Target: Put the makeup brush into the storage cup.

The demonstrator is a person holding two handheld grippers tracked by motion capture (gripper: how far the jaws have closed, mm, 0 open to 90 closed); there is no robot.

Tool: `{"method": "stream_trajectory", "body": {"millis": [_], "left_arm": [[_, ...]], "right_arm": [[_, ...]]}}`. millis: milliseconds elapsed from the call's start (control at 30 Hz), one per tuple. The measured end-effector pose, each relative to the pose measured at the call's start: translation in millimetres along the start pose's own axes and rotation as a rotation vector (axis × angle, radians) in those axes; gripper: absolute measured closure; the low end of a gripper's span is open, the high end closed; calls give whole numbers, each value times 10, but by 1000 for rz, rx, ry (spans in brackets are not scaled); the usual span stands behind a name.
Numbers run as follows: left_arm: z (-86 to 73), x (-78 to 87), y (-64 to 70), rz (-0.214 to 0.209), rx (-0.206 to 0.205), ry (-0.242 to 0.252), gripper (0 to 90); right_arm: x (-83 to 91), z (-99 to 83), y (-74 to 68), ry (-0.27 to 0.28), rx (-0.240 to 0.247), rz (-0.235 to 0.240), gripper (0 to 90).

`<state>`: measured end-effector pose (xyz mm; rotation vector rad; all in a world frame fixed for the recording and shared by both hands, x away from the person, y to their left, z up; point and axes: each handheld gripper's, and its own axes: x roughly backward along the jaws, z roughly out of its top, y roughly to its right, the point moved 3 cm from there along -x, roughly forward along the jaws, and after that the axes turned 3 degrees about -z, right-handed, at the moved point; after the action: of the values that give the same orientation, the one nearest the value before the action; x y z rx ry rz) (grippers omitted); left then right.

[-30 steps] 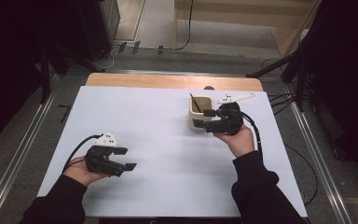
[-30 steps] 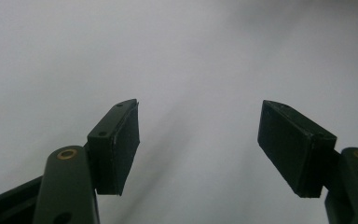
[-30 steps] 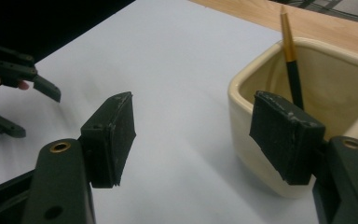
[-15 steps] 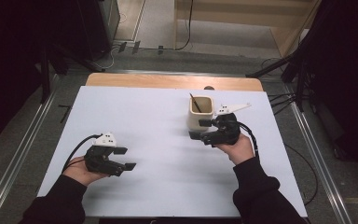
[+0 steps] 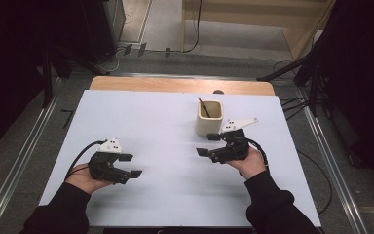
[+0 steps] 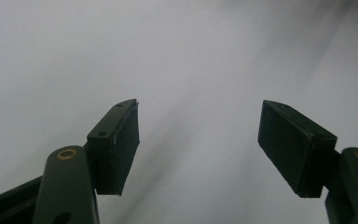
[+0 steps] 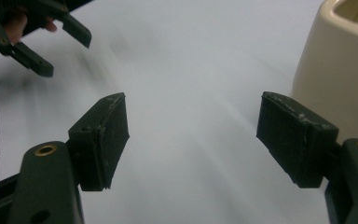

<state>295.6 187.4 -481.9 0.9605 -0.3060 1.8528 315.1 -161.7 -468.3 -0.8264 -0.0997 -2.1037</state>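
A white-covered tabletop with a wooden far edge carries one thing — a cream square cup near its right side.

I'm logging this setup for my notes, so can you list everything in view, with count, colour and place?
Cup: one, cream, far right part of the table, just beyond the right gripper.
Stick: one, dark, leaning inside the cup.
Table: one, white top with a wooden far edge.
Left gripper: one, black, near left, jaws open, nothing between them.
Right gripper: one, black, beside the cup, jaws open, nothing between them.
Hands: two, dark sleeves, near edge.
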Motion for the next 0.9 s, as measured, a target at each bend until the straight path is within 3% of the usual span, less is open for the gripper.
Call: {"method": "stream_trajectory", "body": {"millis": [200,900], "left_arm": [[2,-2,3,-4,5,5,293],[-1,-7,21,-11,-21,13,264]], "right_arm": [[-27,-85,-29,-58,21,-3,219],[63,-309,-74,-104,39,-4,219]]}}
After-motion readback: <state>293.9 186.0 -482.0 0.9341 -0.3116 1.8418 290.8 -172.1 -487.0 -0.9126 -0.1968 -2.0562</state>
